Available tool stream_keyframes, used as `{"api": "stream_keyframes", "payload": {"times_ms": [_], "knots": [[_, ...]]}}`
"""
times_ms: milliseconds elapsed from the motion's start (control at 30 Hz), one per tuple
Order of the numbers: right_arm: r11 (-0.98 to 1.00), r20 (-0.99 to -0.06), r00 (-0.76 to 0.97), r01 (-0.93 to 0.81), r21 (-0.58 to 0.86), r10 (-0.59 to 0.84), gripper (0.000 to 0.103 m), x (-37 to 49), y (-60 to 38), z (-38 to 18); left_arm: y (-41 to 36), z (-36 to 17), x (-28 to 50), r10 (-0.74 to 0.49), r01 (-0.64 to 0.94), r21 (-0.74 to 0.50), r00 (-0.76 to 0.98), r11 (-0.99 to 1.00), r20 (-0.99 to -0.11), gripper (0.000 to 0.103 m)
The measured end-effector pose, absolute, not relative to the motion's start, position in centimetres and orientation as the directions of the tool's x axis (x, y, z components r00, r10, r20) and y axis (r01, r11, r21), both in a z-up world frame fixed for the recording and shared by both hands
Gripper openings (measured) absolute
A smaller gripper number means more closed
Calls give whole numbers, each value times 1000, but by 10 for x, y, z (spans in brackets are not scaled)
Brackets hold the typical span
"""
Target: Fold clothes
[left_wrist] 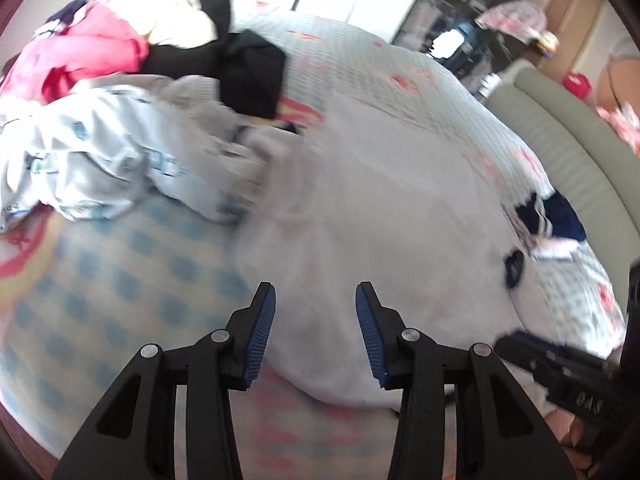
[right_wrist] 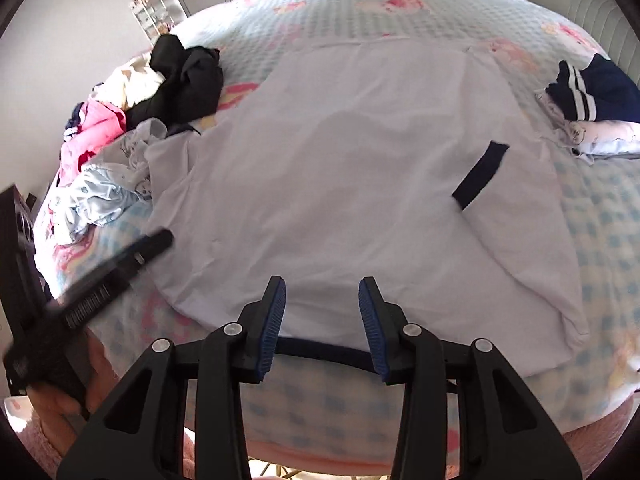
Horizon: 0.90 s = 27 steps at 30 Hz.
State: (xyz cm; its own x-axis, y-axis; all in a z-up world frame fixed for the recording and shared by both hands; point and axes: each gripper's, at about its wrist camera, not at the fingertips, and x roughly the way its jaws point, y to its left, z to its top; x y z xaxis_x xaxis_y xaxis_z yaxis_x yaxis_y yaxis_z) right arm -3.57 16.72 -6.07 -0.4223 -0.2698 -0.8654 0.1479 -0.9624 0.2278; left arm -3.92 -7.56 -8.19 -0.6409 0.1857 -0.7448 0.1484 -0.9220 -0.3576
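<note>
A white shirt (right_wrist: 340,168) with navy sleeve trim (right_wrist: 480,176) lies spread flat on the bed, one sleeve folded over its right side. Its navy collar edge (right_wrist: 320,350) shows at the near hem. My right gripper (right_wrist: 322,292) hovers open over the shirt's near edge, nothing between its blue pads. My left gripper (left_wrist: 316,300) is open too, above the shirt (left_wrist: 380,200) near its left side. From the right wrist view the left gripper's black body (right_wrist: 100,276) is seen at lower left, held by a hand. The left view is motion-blurred.
A heap of unfolded clothes lies at the left: pale blue printed garment (right_wrist: 104,196), pink one (right_wrist: 92,128), black one (right_wrist: 188,80). A folded stack topped by navy striped cloth (right_wrist: 592,96) sits at the right. The checked bedspread (right_wrist: 600,208) covers the bed; a padded headboard (left_wrist: 560,128) borders it.
</note>
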Motion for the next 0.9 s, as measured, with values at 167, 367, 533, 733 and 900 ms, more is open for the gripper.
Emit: {"api": "stream_keyframes", "payload": {"times_ms": [167, 367, 533, 733, 900], "knots": [[-950, -866, -397, 195, 243, -303, 40, -54, 140, -64, -104, -86, -71, 158, 205, -371, -650, -906, -744, 43], [-944, -866, -397, 245, 220, -304, 40, -74, 112, -63, -140, -92, -99, 123, 272, -385, -656, -882, -745, 43], [-952, -880, -381, 226, 207, -282, 40, -71, 116, -73, -199, -93, -107, 53, 342, -355, -652, -870, -757, 47], [-960, -896, -361, 203, 195, -258, 40, -65, 120, -86, -197, -92, -89, 125, 325, -424, -653, -845, -747, 47], [-965, -908, -344, 185, 184, -239, 40, -61, 123, -96, -162, -98, -64, 288, 228, -527, -631, -819, -721, 51]]}}
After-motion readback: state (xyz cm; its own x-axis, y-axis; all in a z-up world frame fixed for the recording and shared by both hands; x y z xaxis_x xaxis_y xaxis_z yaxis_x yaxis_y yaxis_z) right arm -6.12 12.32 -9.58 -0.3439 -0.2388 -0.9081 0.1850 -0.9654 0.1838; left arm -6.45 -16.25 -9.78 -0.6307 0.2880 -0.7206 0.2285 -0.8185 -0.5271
